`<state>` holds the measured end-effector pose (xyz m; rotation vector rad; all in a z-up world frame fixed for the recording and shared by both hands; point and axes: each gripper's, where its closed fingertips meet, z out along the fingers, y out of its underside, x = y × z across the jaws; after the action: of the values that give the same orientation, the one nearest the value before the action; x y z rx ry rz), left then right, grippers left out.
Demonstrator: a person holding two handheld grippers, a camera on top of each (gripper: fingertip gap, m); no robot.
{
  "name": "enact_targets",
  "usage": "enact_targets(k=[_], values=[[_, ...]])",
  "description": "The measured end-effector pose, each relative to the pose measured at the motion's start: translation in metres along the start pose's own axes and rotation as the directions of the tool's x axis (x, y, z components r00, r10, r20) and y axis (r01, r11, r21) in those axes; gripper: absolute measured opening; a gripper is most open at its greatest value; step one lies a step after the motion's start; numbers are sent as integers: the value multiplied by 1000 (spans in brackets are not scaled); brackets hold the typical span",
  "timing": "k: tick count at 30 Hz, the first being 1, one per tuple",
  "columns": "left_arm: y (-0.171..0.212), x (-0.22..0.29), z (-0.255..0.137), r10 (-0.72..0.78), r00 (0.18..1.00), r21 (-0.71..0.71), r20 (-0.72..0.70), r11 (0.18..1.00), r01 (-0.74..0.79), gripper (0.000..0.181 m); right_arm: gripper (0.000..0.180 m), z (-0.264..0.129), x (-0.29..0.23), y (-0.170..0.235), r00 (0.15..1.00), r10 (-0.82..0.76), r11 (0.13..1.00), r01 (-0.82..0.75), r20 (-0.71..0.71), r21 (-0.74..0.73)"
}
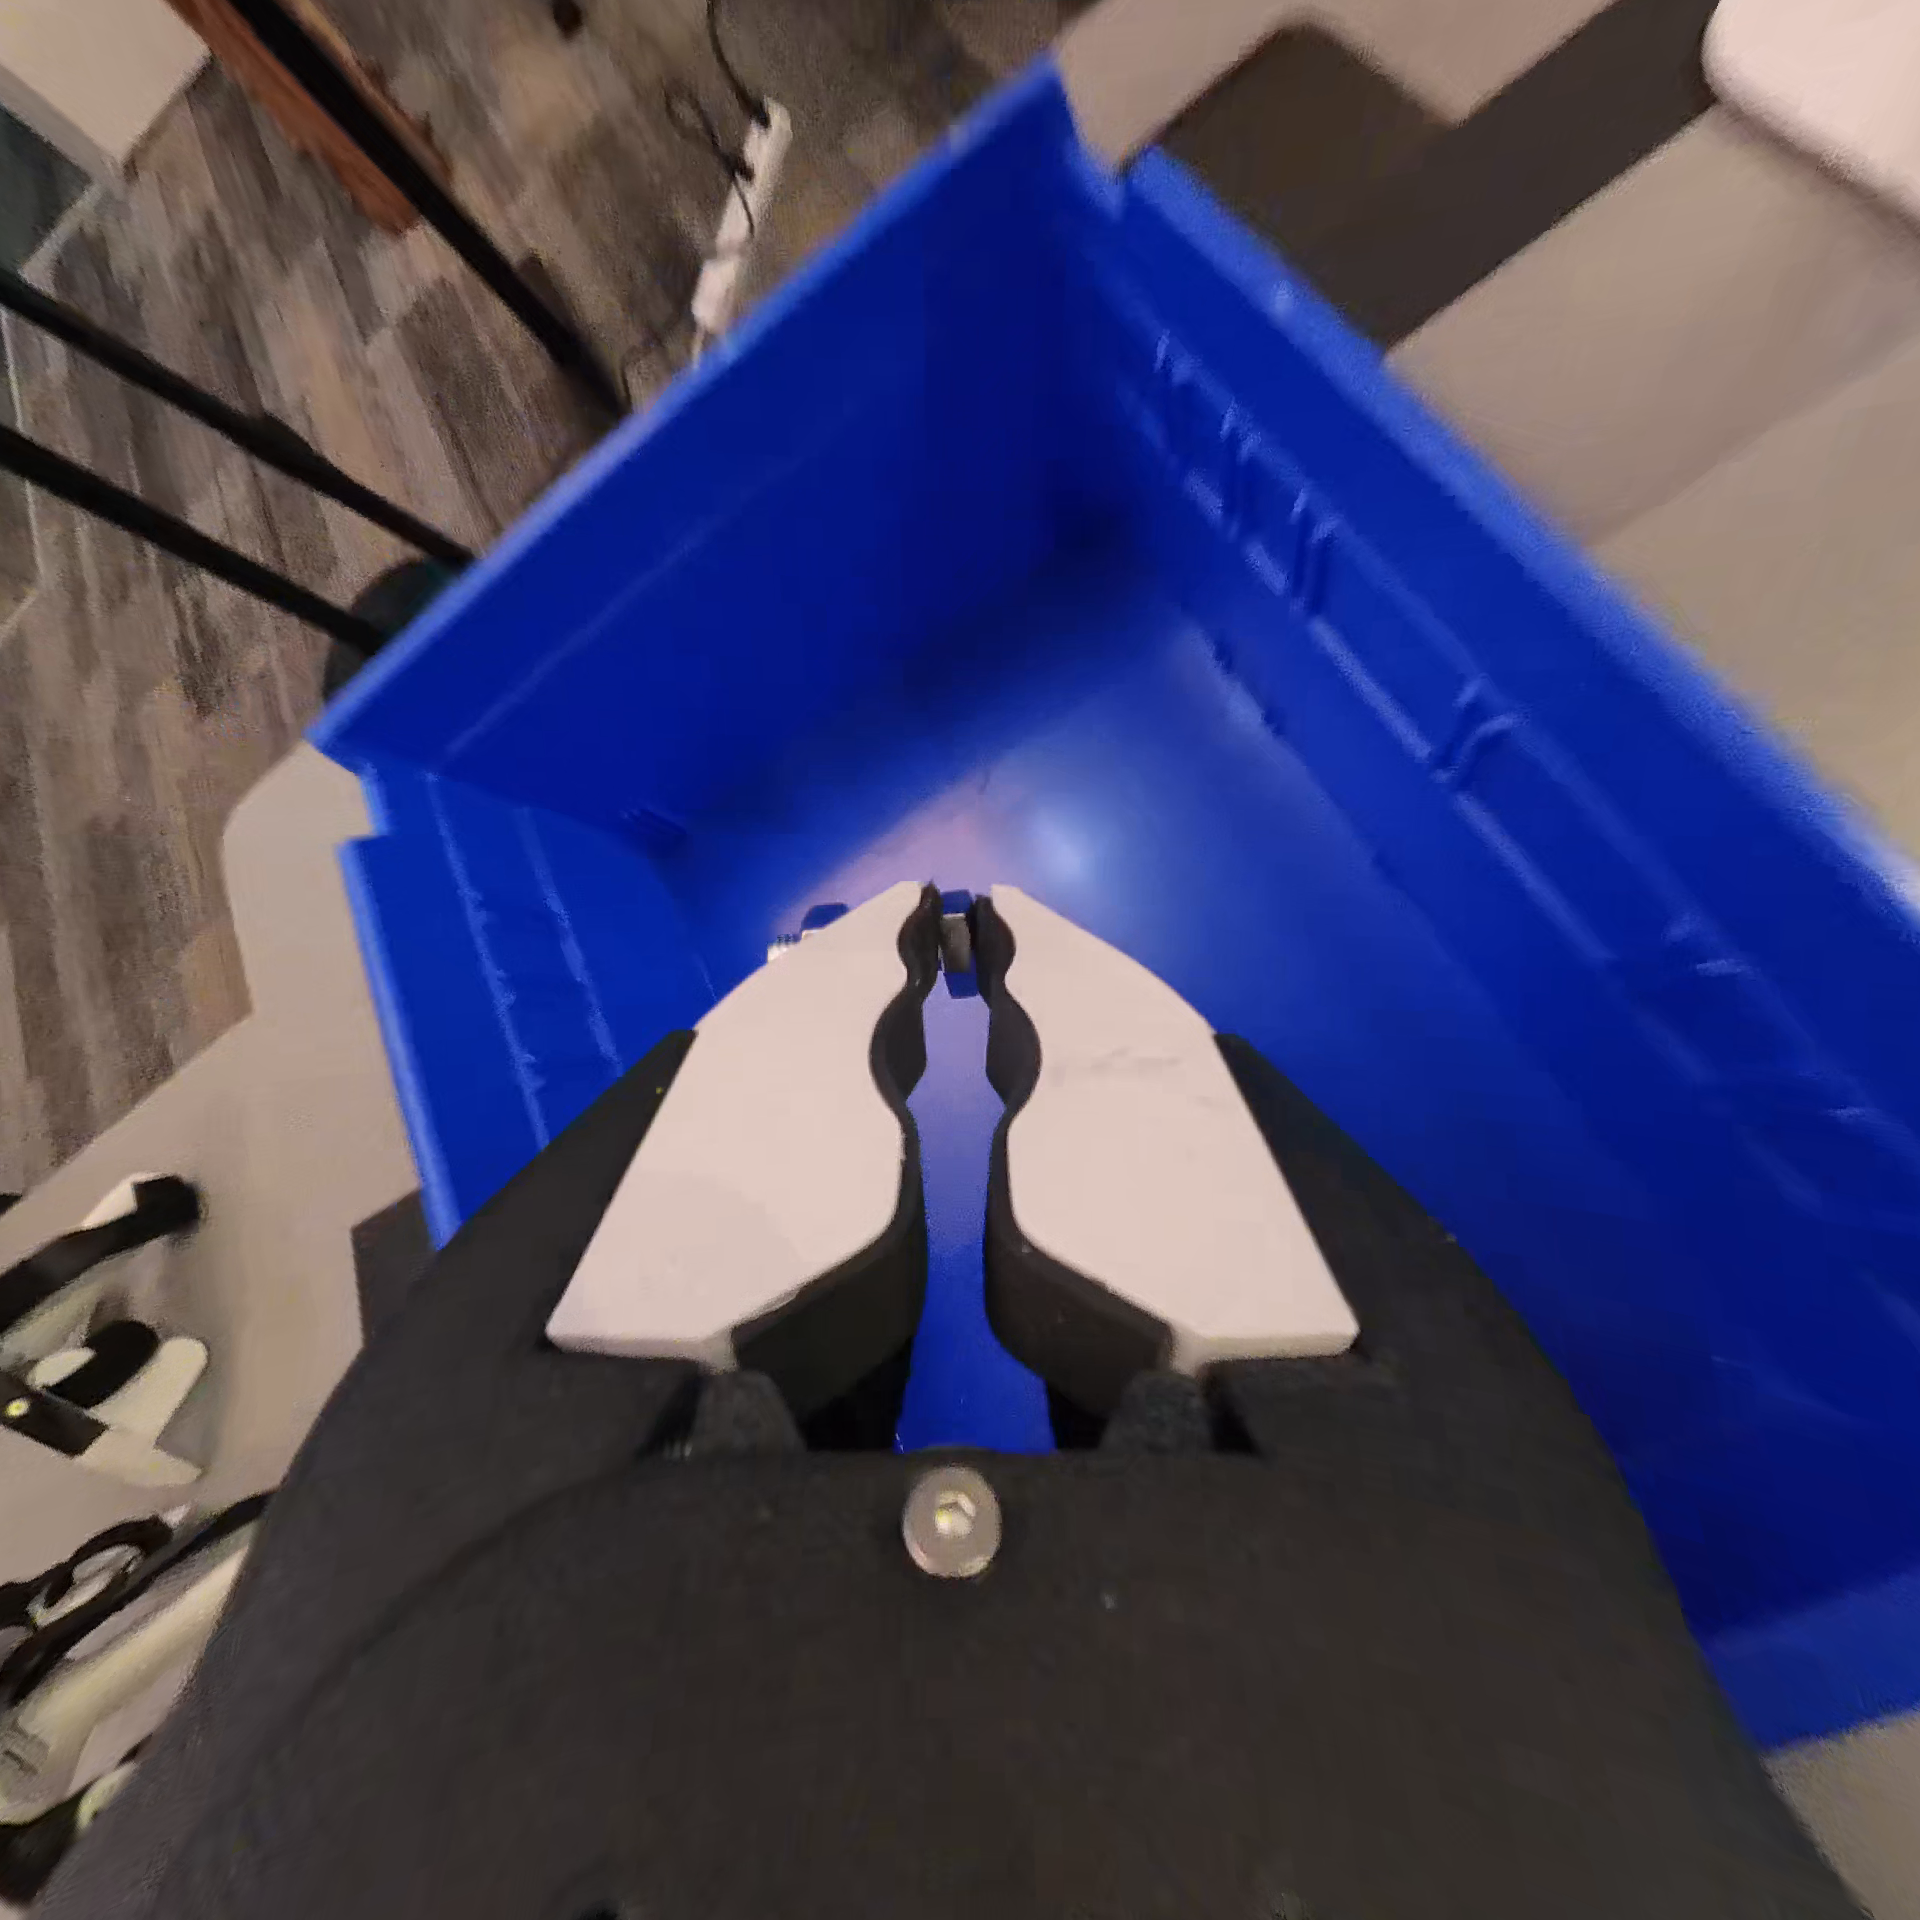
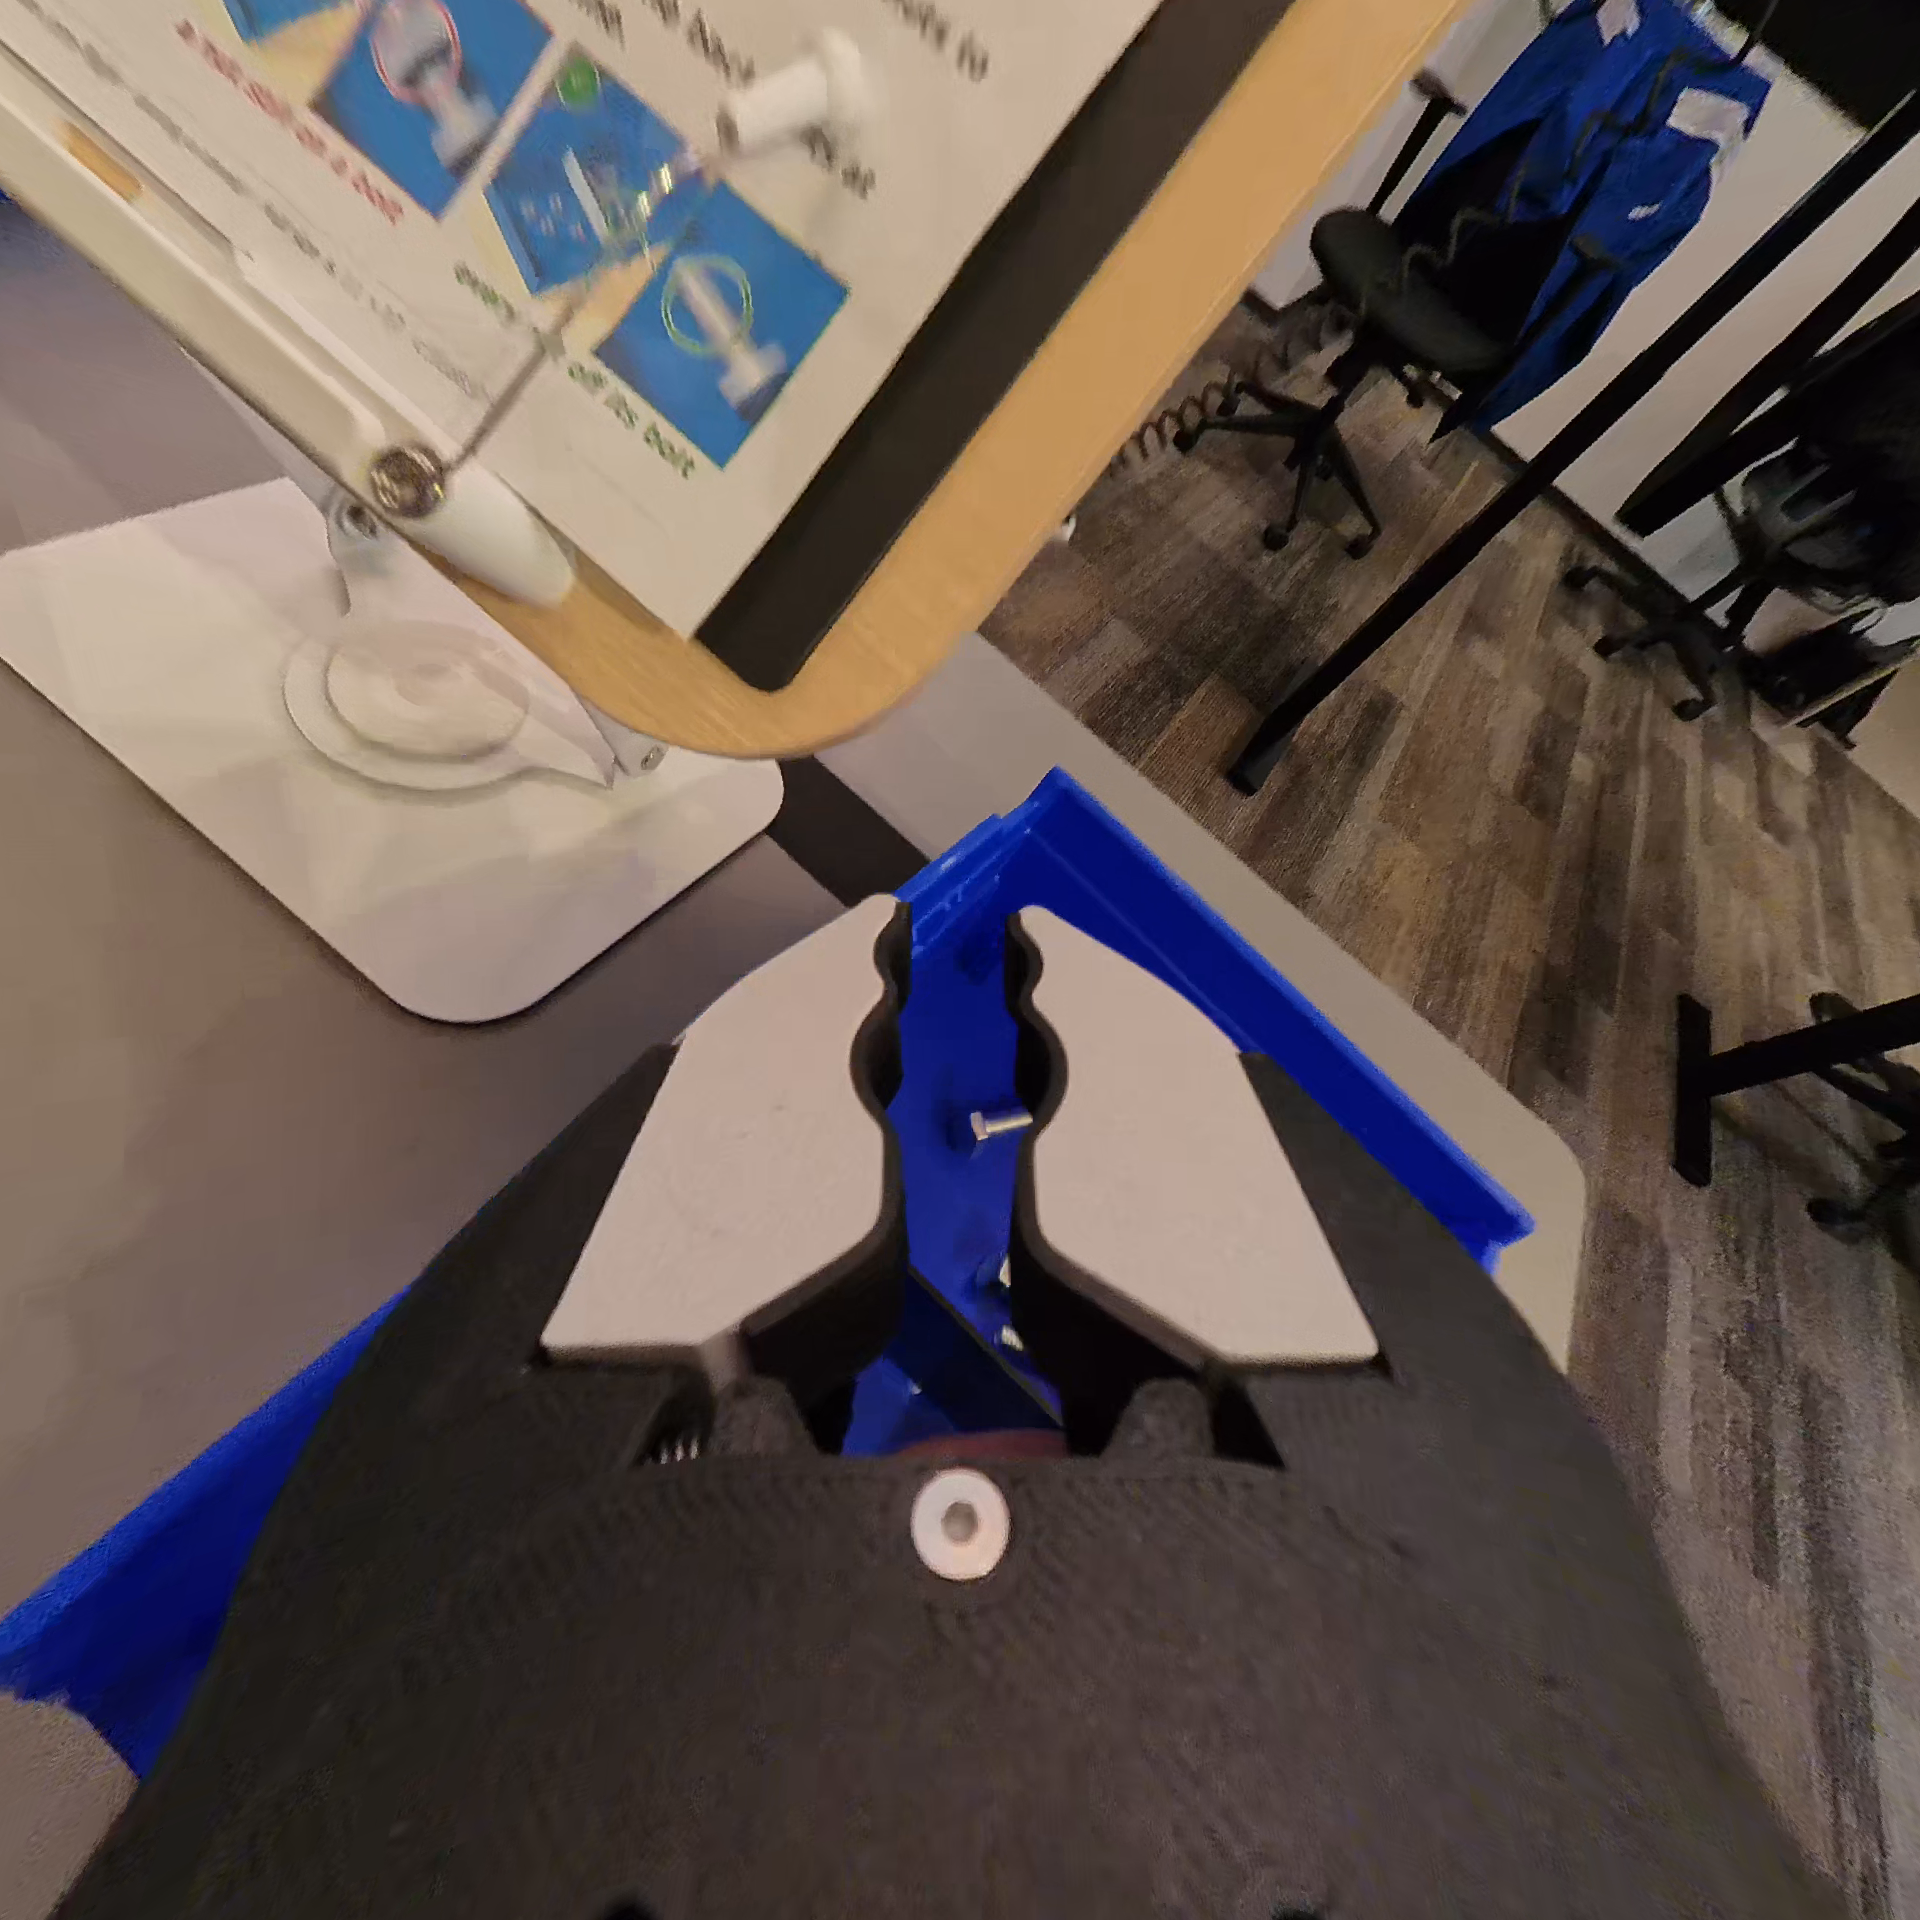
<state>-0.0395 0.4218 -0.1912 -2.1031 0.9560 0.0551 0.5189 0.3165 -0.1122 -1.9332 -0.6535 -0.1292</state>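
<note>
The left hand-held gripper (image 1: 954,914) reached down into a blue plastic bin (image 1: 1351,644), its grey fingers with black inner pads drawn nearly together and pinching a small silvery metal piece (image 1: 952,943) at the tips — too blurred to identify. Just left of the tips, another small metal part (image 1: 781,948) lay on the bin floor. The bin rested on a grey surface (image 1: 1714,416), and past its far wall lay a wood-patterned floor (image 1: 208,416) crossed by black frame legs.

The right hand-held gripper (image 2: 958,930) hovered over the corner of a blue bin (image 2: 1195,935), its fingers parted by a narrow gap with nothing between them. Seen through that gap, a small silver bolt (image 2: 995,1124) lay on the bin floor. The bin stood on a grey surface (image 2: 208,1143). Beyond it on the left stood a white stand (image 2: 447,831) holding a tilted printed sheet with pictures (image 2: 582,239). Farther off to the right were black office chairs (image 2: 1382,343) on the wood-patterned floor (image 2: 1455,831) and blue garments (image 2: 1600,187) hanging up.
</note>
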Motion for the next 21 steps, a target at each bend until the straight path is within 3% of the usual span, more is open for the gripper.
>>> enact_targets(k=[5, 7, 10, 16, 21], values=[[-51, 9, -52, -9, 998, 224, -64, 974, 23, 6, 11, -38, -5, -52, 990, -104, 978, 119, -92, 173], [-73, 23, -74, -4, 988, 328, -153, 943, 54, 6, 11, -60, -21, -81, 976, -175, 947, 202, -128, 249], [-102, 46, -105, 37, 964, 455, -263, 886, 91, 6, 12, -86, -65, -118, 968, -242, 894, 251, -73, 370], [-146, 99, -156, 156, 854, 617, -496, 755, 221, 6, 13, -105, -159, -156, 932, -265, 841, 97, 249, 532], [-169, 155, -202, 381, 702, 719, -602, 641, 269, 6, 22, -104, -222, -176, 727, -182, 823, -255, 662, 507]])
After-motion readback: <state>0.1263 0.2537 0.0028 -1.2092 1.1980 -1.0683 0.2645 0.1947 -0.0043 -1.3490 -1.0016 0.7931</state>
